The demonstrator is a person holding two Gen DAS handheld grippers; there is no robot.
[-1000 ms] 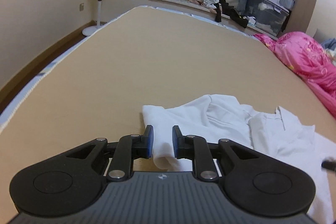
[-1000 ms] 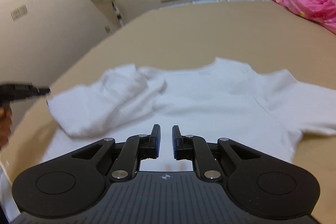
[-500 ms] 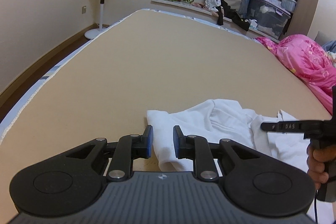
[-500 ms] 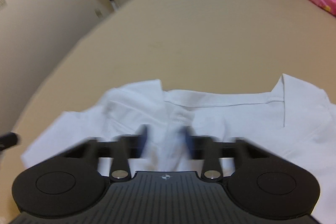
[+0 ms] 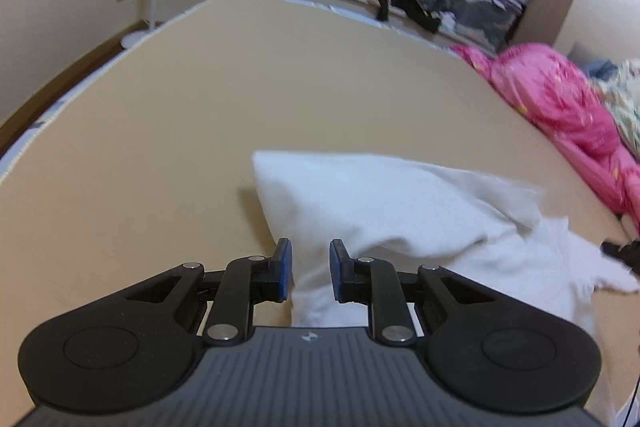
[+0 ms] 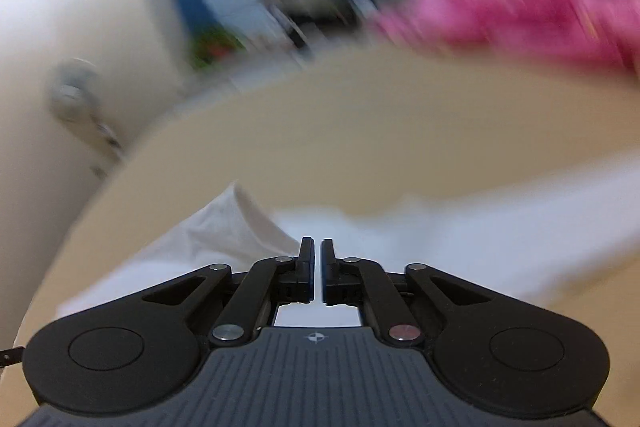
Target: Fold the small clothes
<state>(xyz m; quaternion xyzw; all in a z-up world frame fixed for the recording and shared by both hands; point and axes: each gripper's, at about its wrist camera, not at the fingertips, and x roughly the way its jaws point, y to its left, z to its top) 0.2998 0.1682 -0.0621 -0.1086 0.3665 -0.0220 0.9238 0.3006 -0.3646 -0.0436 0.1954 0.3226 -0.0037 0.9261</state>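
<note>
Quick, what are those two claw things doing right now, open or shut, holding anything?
Left gripper: open, white shirt between its fingers, not clamped.
Right gripper: nearly shut; whether it pinches the shirt cannot be told.

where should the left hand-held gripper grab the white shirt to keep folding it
Probably the shirt's near-left edge. In the left wrist view the white shirt runs back to a free corner at far left, and a fold of that edge already lies between the open fingers of the left hand-held gripper. Come in low from the near side, along the tan bed, and pinch the fold where the cloth is bunched and raised.
</note>
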